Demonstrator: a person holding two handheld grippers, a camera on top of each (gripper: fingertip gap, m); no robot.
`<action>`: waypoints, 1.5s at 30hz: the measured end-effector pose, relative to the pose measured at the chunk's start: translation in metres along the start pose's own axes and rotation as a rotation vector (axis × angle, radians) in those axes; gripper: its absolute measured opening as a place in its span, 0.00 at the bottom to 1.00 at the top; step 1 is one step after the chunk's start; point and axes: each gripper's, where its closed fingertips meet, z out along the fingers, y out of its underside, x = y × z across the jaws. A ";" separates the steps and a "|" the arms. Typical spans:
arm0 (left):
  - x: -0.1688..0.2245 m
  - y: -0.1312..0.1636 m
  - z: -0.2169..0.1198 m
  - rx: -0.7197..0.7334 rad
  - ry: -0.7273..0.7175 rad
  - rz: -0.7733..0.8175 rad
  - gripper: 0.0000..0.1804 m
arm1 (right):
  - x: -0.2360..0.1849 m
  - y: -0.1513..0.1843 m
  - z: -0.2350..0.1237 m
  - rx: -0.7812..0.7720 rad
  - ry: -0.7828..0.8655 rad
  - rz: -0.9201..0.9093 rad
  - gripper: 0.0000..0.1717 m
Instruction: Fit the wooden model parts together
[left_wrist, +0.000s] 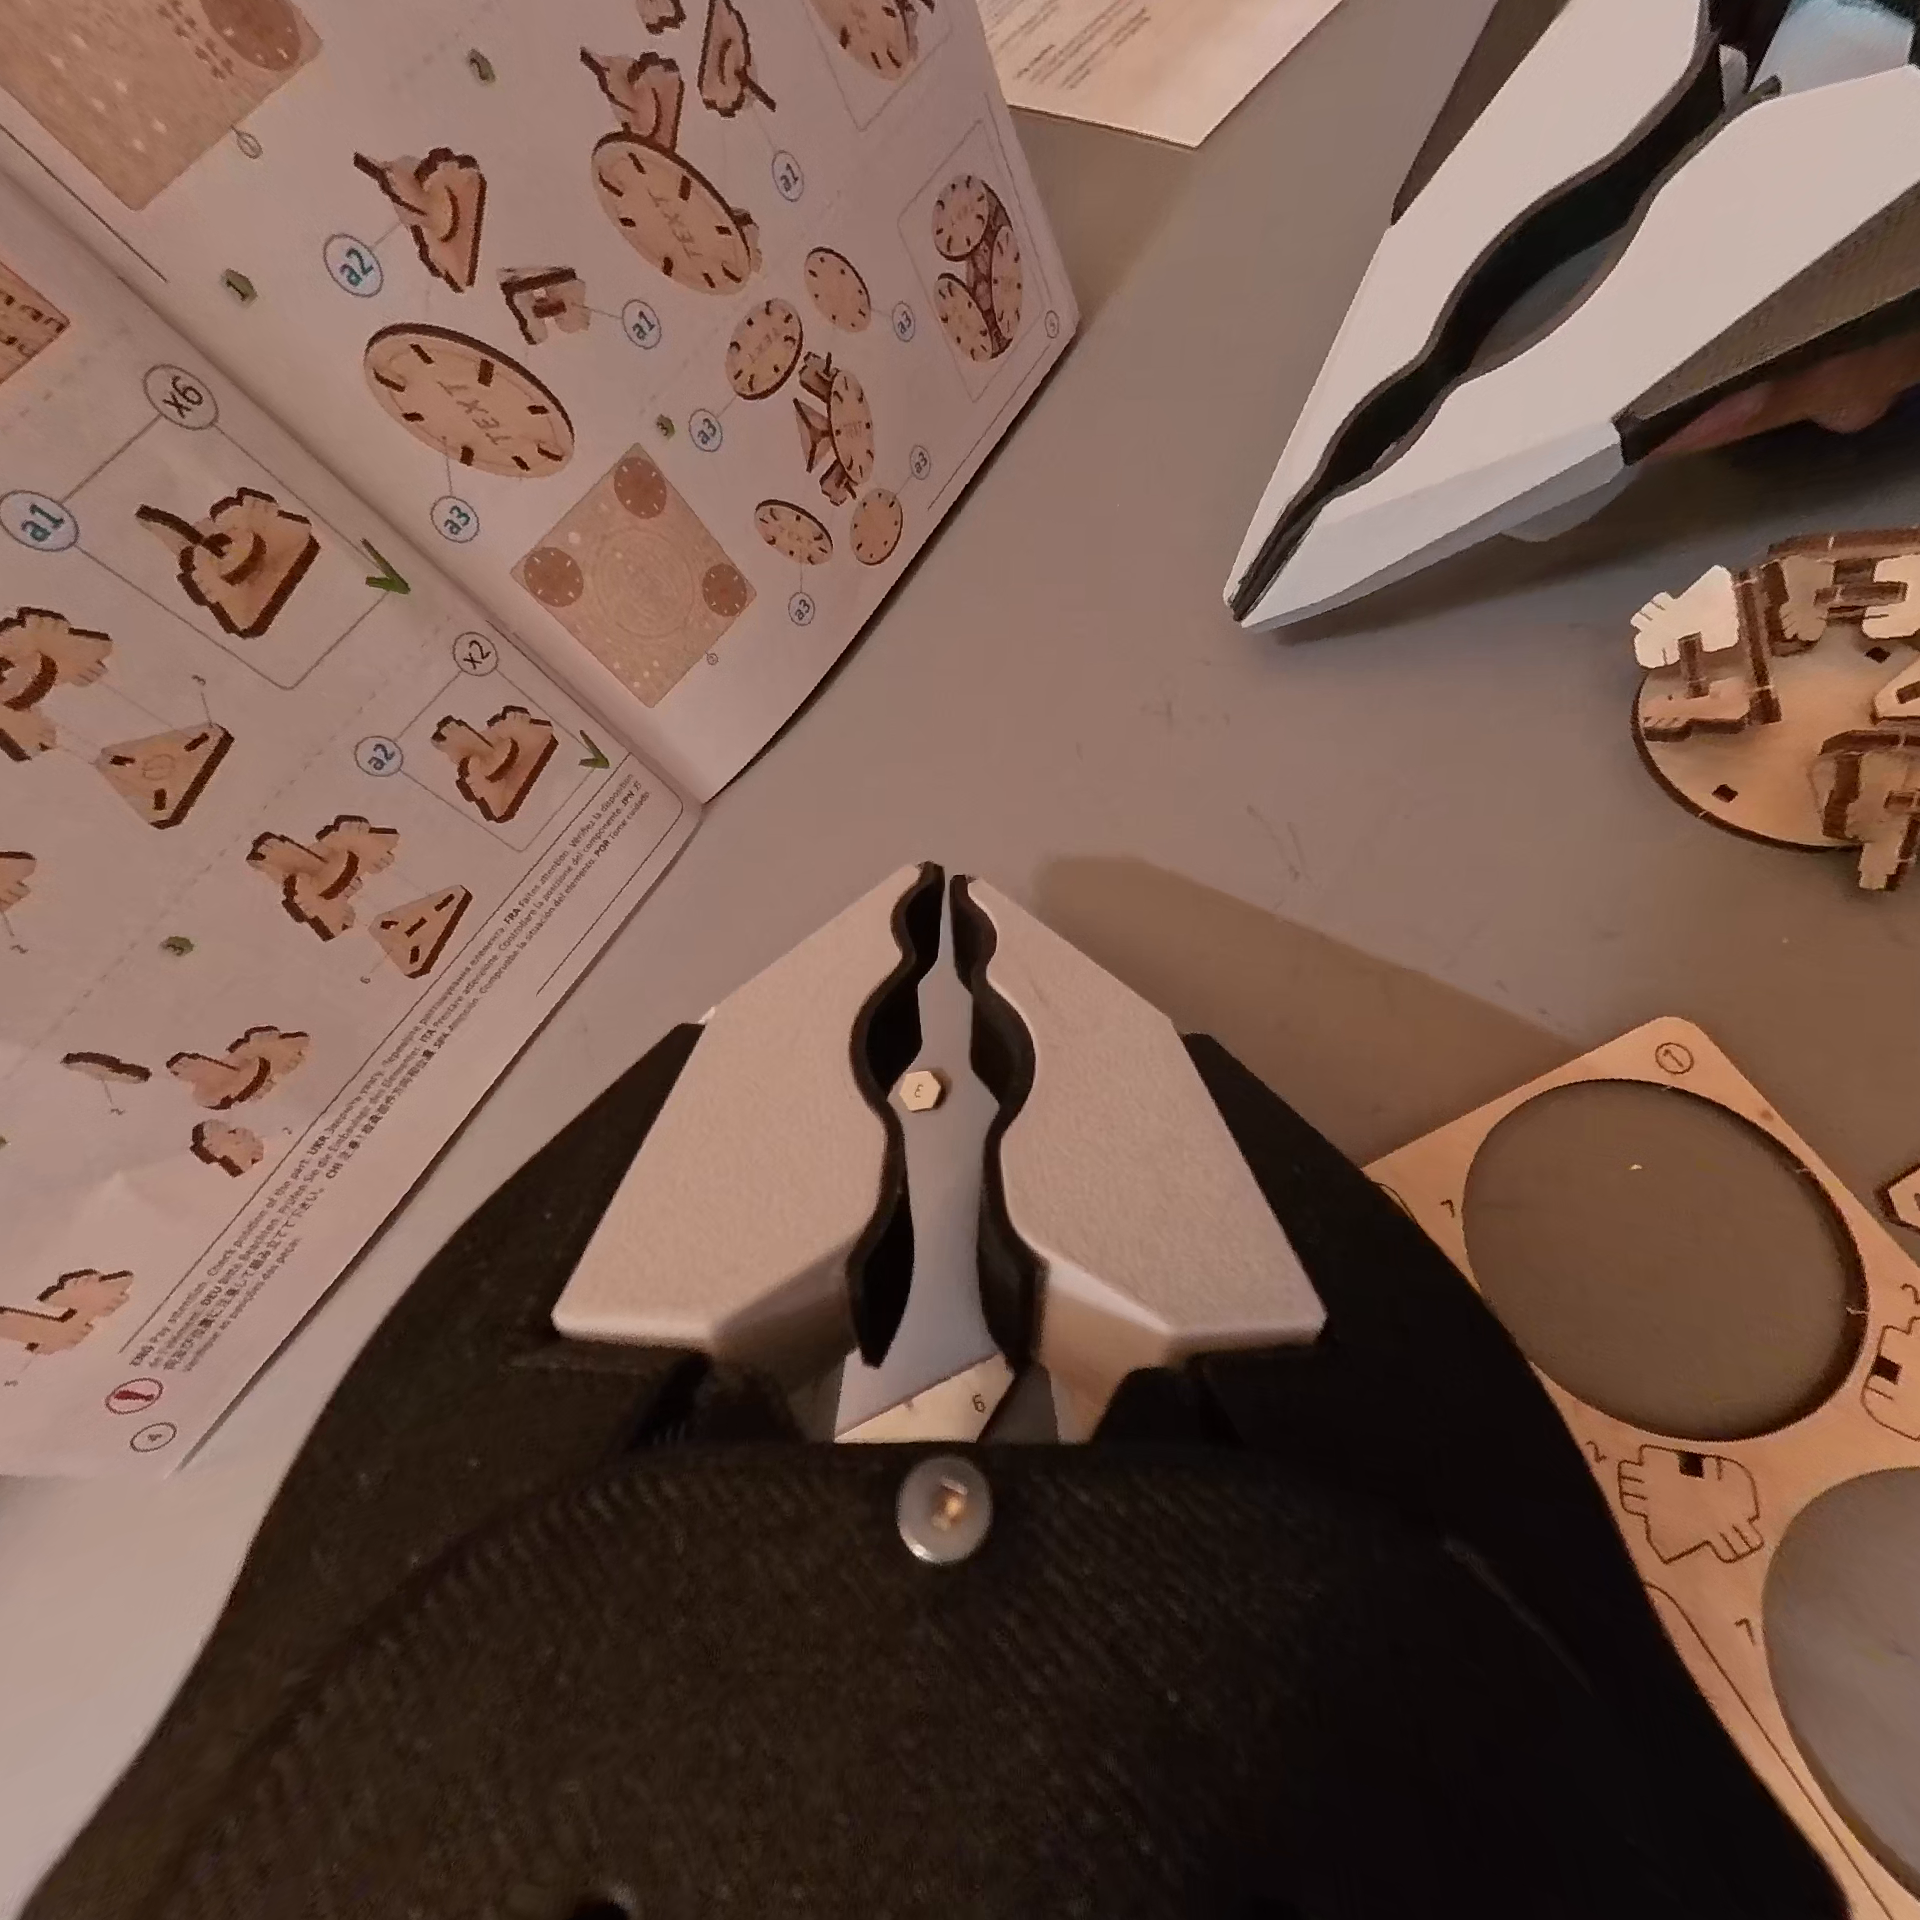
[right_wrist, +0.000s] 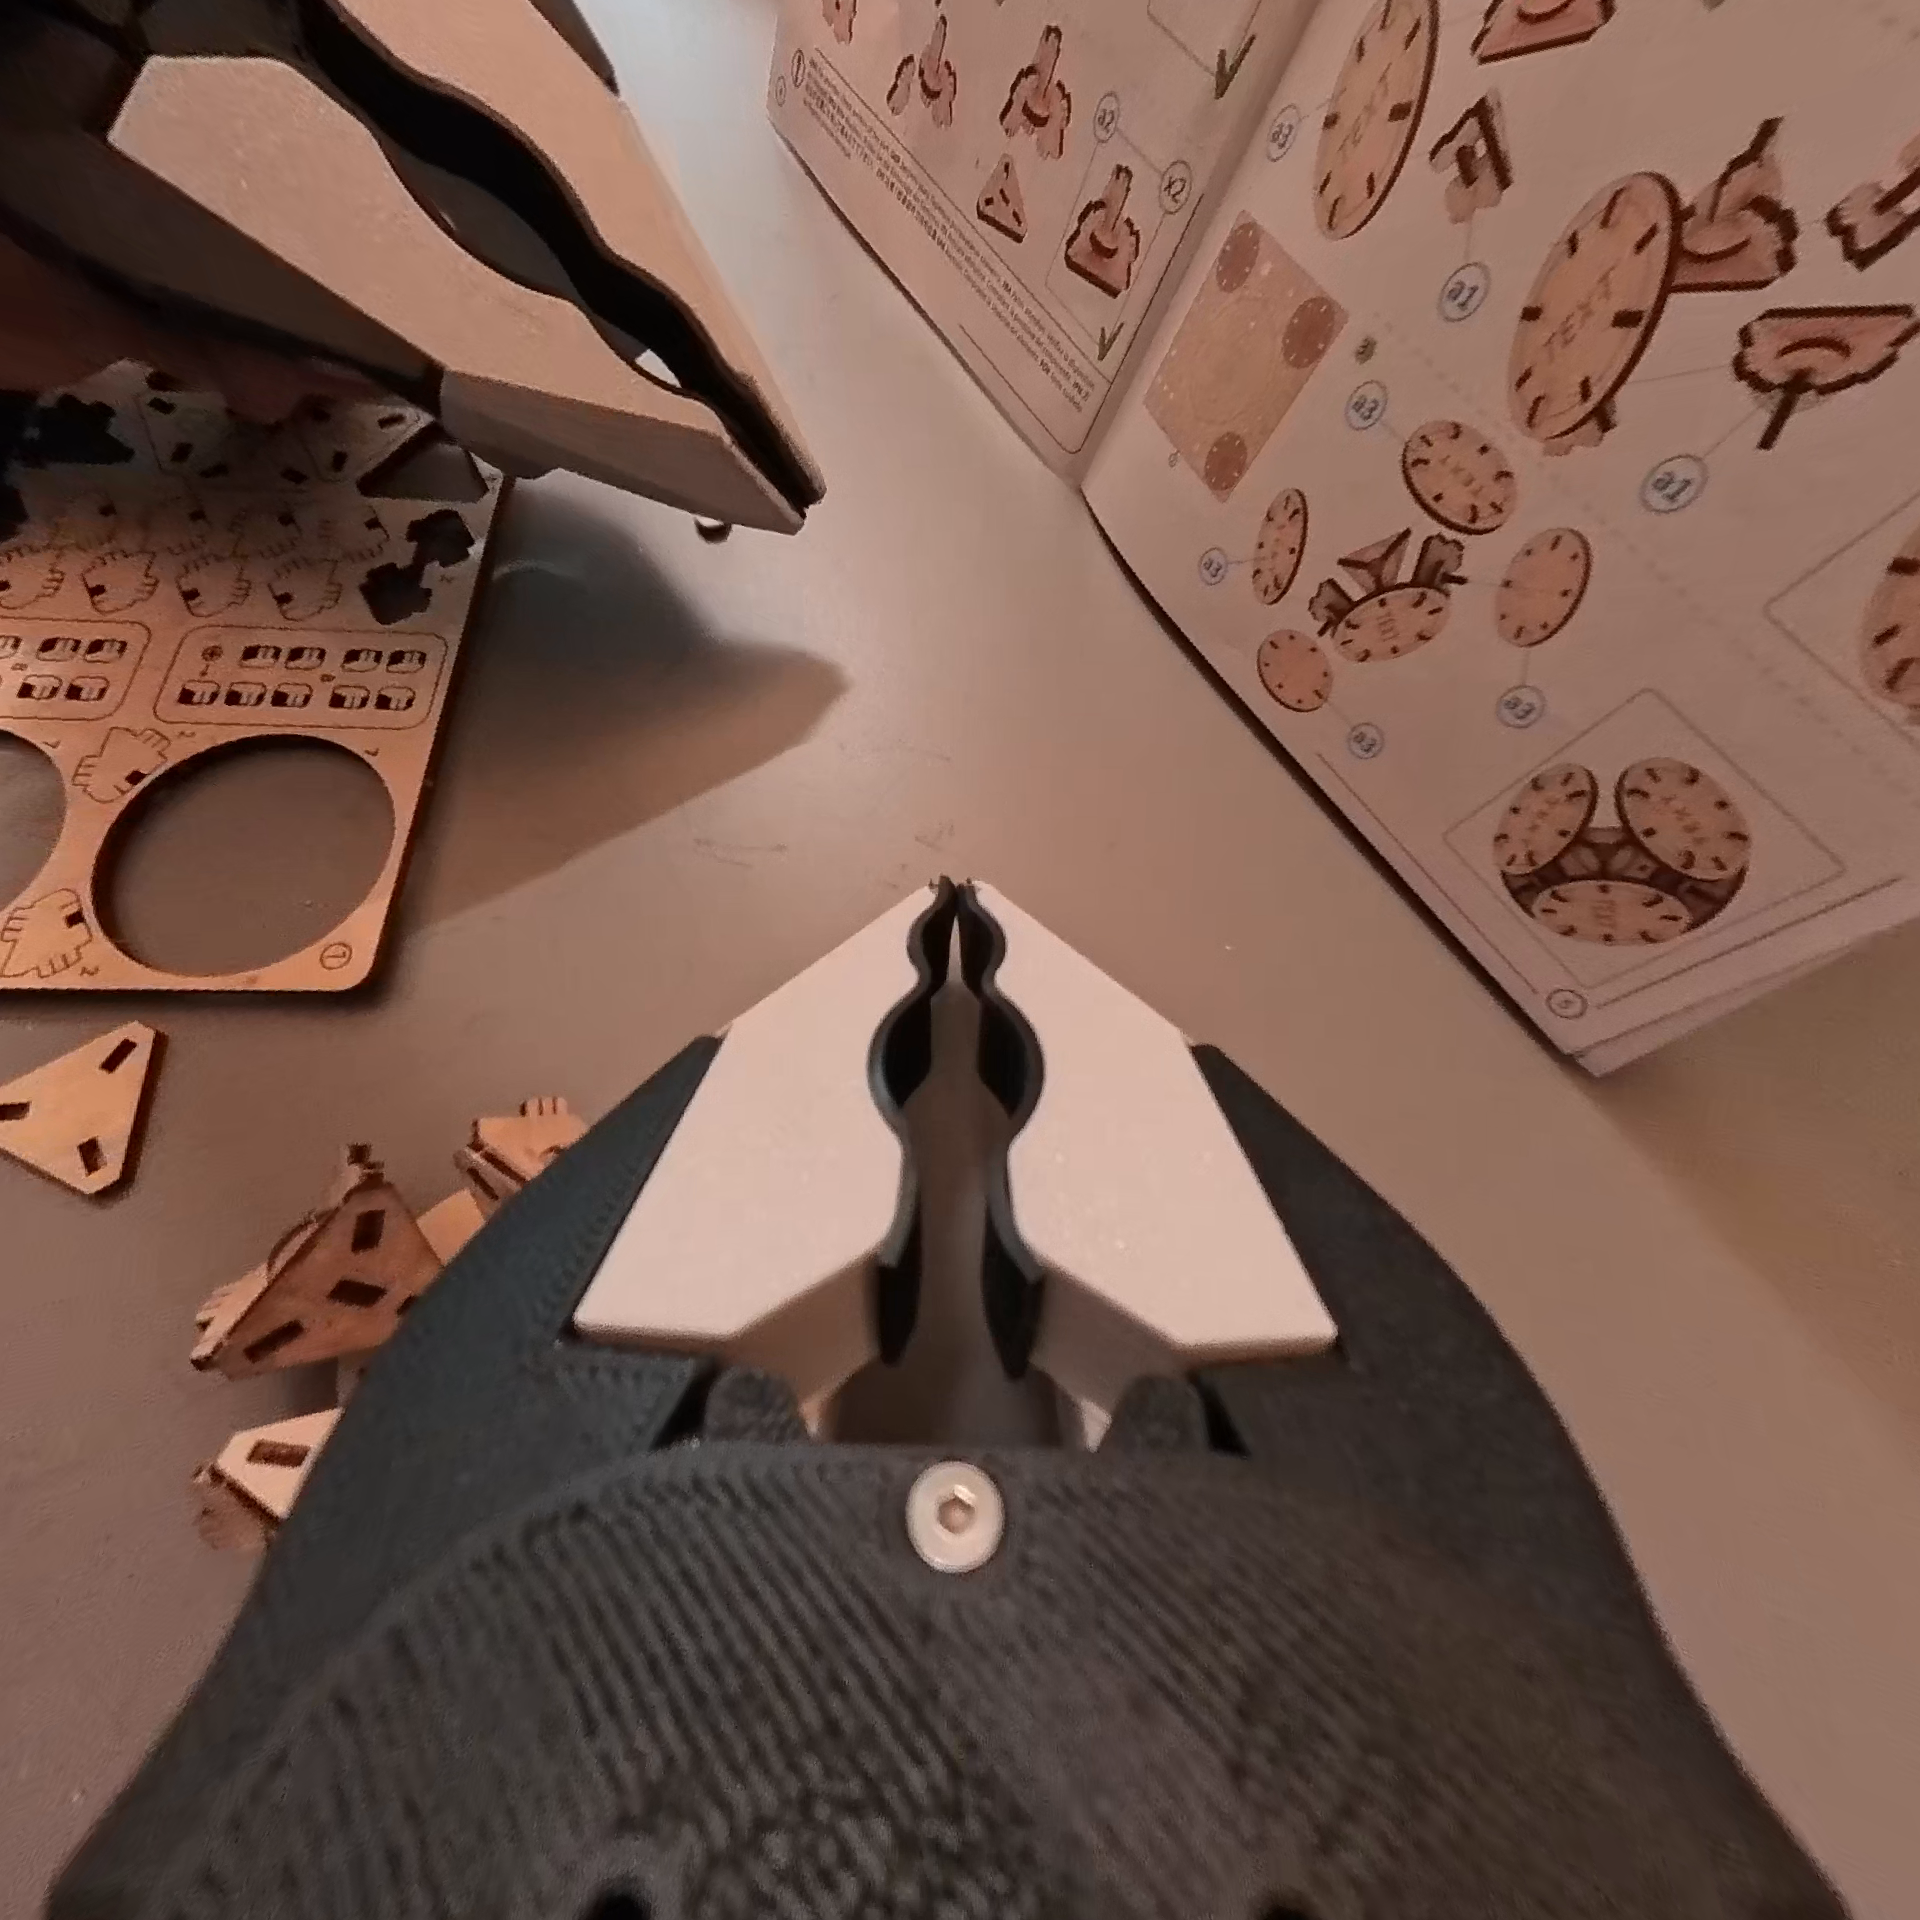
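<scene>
While I hold both tools over the grey table (right_wrist: 935, 727), my left gripper (left_wrist: 940, 883) has its two white fingers brought together at the tips, with nothing between the dark wavy pads. A small hexagonal nut sits further back in the channel of the tool itself, not in the grasp. My right gripper (right_wrist: 956, 891) is the same: tips together, bare.

Taking the wooden part sheet (right_wrist: 260, 727) as the landmark, my left gripper hangs just above its far end, where small punched pieces still sit in their frames; in the left wrist view the same sheet (left_wrist: 1455, 1174) lies to the right of my left fingertips, its big round holes showing bare table through them. My right gripper's tips are well to the right of the sheet's corner, over bare table.

Below the sheet, near the right gripper's black body, lie loose triangular wooden pieces (right_wrist: 332, 1278), one flat triangle (right_wrist: 83, 1112) a little apart from the rest. A round wooden disc with small assembled pieces standing on it (left_wrist: 1787, 717) lies beyond the sheet, just under my right gripper as the left wrist view shows it.

On the other side of my fingertips from the sheet, an open instruction booklet (right_wrist: 1455, 468) lies flat, its pages showing drawings of wooden parts. It is apart from both tools.
</scene>
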 end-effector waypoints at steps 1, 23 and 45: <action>-0.001 0.000 0.000 0.003 0.009 -0.017 0.00 | 0.000 0.000 0.000 0.001 -0.002 0.003 0.00; -0.006 -0.004 -0.005 0.050 0.099 -0.160 0.01 | -0.004 0.005 0.004 -0.042 -0.015 -0.019 0.00; -0.006 -0.003 -0.005 0.043 0.095 -0.153 0.01 | -0.004 0.005 0.005 -0.044 -0.011 -0.026 0.00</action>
